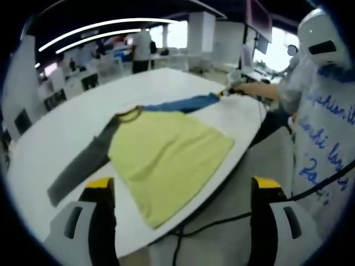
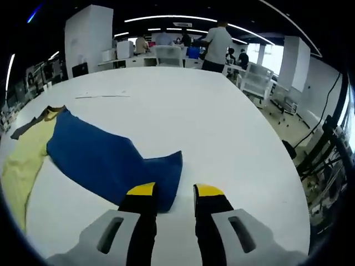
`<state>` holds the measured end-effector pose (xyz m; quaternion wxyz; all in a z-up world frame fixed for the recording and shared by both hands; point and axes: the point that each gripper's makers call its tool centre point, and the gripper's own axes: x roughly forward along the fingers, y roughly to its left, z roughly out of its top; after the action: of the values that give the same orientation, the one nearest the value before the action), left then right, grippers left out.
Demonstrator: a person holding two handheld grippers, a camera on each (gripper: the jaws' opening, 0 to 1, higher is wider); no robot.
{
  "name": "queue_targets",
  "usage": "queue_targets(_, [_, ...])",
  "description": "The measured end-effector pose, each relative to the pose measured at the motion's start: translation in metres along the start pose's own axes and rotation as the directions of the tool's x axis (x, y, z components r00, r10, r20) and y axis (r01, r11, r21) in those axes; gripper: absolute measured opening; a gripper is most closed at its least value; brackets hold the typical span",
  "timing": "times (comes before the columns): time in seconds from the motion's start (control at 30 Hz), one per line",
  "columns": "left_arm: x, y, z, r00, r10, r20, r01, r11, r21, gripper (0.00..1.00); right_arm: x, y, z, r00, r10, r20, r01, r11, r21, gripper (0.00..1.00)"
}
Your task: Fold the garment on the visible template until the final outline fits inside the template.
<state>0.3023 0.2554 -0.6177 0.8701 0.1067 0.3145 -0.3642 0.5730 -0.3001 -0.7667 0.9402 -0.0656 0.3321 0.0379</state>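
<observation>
The left tool (image 1: 183,194) hangs with jaws wide apart and holds nothing. Ahead of it the garment (image 1: 166,152) lies flat on the white table (image 1: 83,116), its grey sleeve (image 1: 83,166) at the left. The right tool (image 2: 175,194) has narrow jaws at the blue sleeve (image 2: 111,160) cuff; whether they grip cannot be told.

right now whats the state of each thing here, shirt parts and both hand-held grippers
yellow shirt body: spread flat on the white table, hem corner at the table edge
grey sleeve: stretched out flat, unfolded
blue sleeve: stretched out flat, cuff end at the right jaws, grip cannot be told
left hand-held gripper: open, holding nothing
right hand-held gripper: jaws narrowly apart at the cuff
</observation>
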Motion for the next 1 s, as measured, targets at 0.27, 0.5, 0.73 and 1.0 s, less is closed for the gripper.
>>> queue_targets(0.27, [-0.002,0.002,-0.001,1.000,0.010,-0.006,-0.010,1.000,-0.008,0.97,0.003,-0.001,-0.005,1.000,-0.001,-0.016,0.002,1.000,0.012,0.18])
queue_targets(0.5, [-0.002,0.002,-0.001,1.000,0.012,-0.010,-0.012,1.000,-0.011,0.96,0.008,0.000,-0.011,0.999,0.000,-0.033,0.001,1.000,0.024,0.16])
queue_targets(0.73, [-0.001,0.002,-0.003,1.000,0.013,-0.016,-0.013,1.000,-0.017,0.95,0.012,-0.003,-0.012,0.999,-0.001,-0.037,0.002,1.000,0.030,0.16])
queue_targets(1.0, [-0.001,0.002,-0.002,1.000,0.017,-0.012,-0.017,1.000,-0.019,0.96,0.013,-0.004,-0.012,1.000,0.005,-0.031,-0.003,0.997,0.072,0.15])
